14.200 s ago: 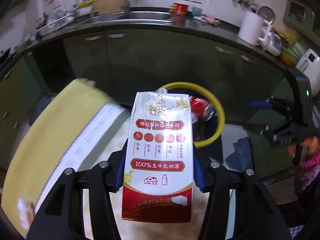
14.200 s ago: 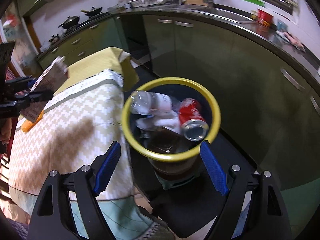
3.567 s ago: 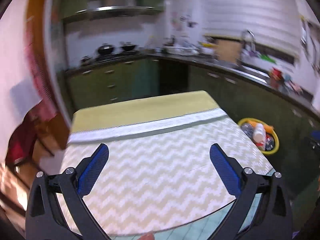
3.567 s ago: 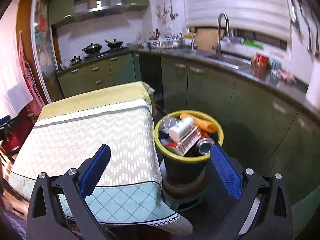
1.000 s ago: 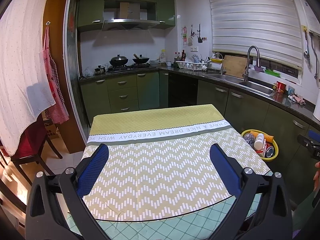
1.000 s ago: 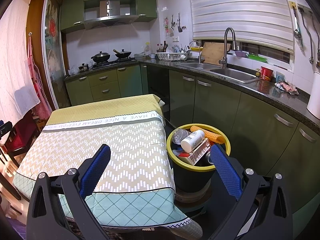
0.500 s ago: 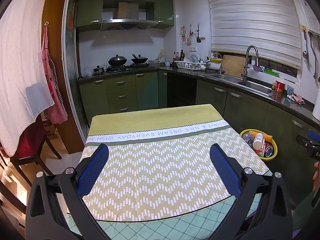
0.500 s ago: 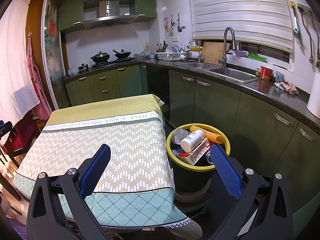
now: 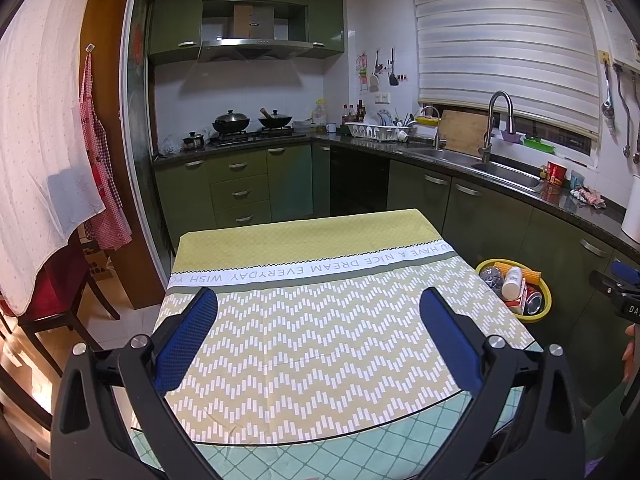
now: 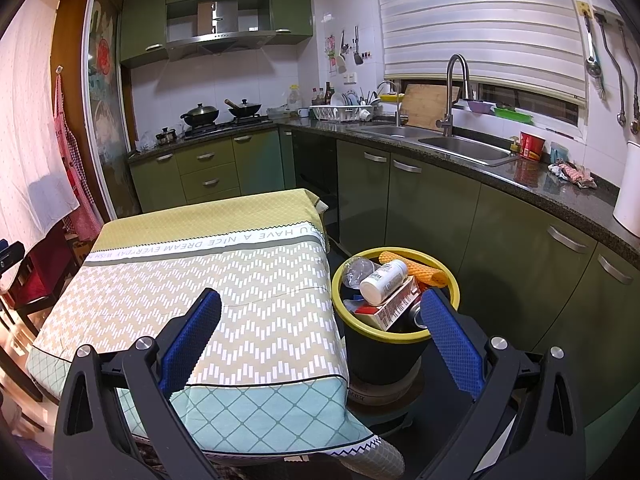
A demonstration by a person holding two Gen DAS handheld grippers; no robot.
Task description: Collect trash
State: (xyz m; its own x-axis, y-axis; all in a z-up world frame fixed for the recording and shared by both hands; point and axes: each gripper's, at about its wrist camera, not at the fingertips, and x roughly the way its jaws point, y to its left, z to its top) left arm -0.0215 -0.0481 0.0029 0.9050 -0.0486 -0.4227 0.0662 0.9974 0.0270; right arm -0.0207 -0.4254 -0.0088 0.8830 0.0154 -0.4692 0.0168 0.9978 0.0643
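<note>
A black bin with a yellow rim stands on the floor right of the table. It holds a white bottle, a red and white carton, an orange roll, a crushed clear bottle and a can. It also shows in the left wrist view. My left gripper is open and empty, held above the near part of the table. My right gripper is open and empty, above the table's right edge, near the bin.
The table carries a yellow and chevron cloth. Green cabinets and a dark counter with a sink run along the right and back. A stove with pans is at the back. A red chair stands left of the table.
Almost nothing differs from half a second and one second ago; both grippers stay open and hover in place, with only a slight drift of the views.
</note>
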